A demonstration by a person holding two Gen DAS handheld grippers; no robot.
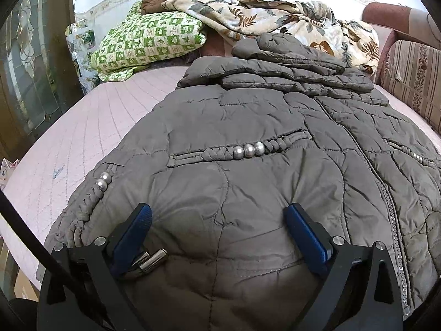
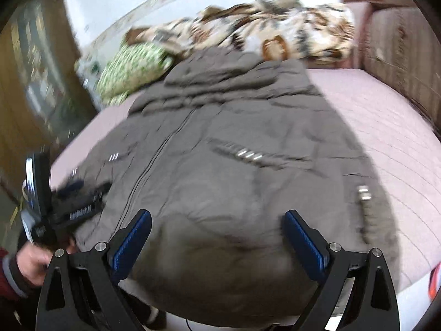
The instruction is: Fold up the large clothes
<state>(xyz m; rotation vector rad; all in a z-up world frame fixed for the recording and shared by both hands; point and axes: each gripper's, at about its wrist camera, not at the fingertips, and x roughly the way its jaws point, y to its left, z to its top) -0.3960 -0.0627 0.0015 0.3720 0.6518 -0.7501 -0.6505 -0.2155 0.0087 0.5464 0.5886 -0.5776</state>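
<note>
A grey quilted jacket (image 1: 248,138) is spread front-up on the bed (image 1: 82,127). Both the left gripper (image 1: 217,216) and right gripper (image 2: 217,222) are held spread, empty, above its near hem. Judged bulky, soft and slippery; best gripped at hem corners.

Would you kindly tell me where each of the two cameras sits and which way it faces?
Left wrist view: sits on the left gripper, looking down along its open blue fingers at the grey quilted coat on the pink bed.
Right wrist view: sits on the right gripper, jaws open, over the coat's hem; the person's left hand shows at lower left.
Shared: coat, bed, green checked pillow, floral blanket.
</note>
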